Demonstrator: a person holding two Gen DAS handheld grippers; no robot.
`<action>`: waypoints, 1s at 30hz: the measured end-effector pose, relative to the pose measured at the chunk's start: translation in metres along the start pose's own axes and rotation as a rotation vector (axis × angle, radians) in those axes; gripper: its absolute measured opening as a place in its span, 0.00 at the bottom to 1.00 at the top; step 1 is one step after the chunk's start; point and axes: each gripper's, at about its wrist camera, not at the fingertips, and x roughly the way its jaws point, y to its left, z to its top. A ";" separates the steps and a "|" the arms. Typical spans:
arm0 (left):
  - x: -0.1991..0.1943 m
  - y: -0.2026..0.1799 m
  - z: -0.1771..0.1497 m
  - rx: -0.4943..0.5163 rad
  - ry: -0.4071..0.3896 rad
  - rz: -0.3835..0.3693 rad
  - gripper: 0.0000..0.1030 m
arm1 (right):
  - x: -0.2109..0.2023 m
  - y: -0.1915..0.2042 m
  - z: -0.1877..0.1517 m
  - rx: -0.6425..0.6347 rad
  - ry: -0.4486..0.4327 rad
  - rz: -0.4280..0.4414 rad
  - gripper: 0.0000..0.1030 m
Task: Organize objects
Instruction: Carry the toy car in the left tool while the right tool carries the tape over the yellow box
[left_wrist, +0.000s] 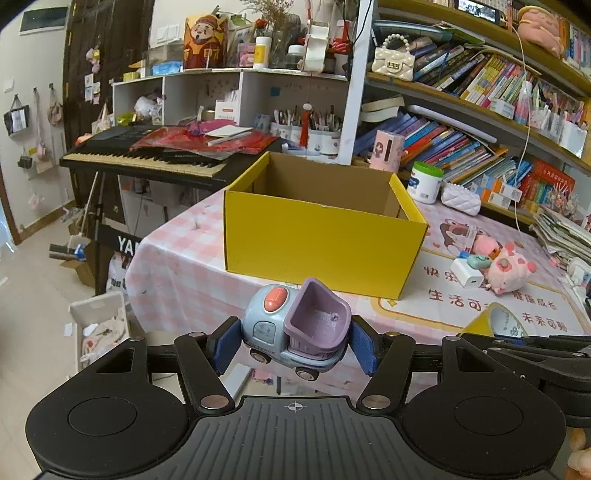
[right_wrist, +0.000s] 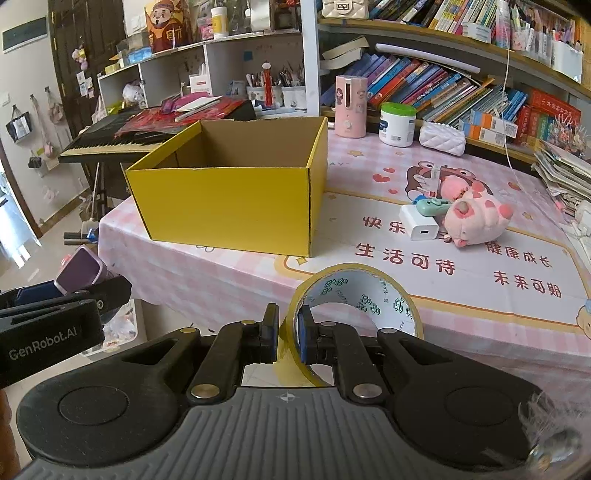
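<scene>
My left gripper (left_wrist: 295, 345) is shut on a blue toy truck (left_wrist: 295, 332) with a purple tipper bed, held in the air just in front of the table edge. An open yellow cardboard box (left_wrist: 321, 240) stands on the table beyond it, with nothing seen inside. My right gripper (right_wrist: 287, 332) is shut on the wall of a yellow tape roll (right_wrist: 354, 306), one pad inside the ring and one outside. The same box (right_wrist: 229, 203) lies ahead and to the left of it. The left gripper with the truck (right_wrist: 79, 271) shows at the right wrist view's left edge.
On the pink tablecloth (right_wrist: 461, 295) lie a pink plush pig (right_wrist: 476, 219), a white charger (right_wrist: 421, 223) and a small teal item. A white jar (right_wrist: 397, 123), pink bottle and white pouch stand behind. Bookshelves fill the right; a keyboard (left_wrist: 147, 158) stands left; a white bin sits on the floor.
</scene>
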 end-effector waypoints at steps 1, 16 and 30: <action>0.000 0.000 -0.001 0.001 -0.001 -0.001 0.61 | -0.001 0.000 0.000 0.000 -0.002 0.000 0.10; -0.005 0.008 0.001 -0.015 -0.015 0.003 0.61 | -0.004 0.009 0.004 -0.016 -0.014 0.009 0.10; -0.001 0.013 0.006 -0.026 -0.019 0.033 0.61 | 0.006 0.017 0.011 -0.039 -0.015 0.050 0.10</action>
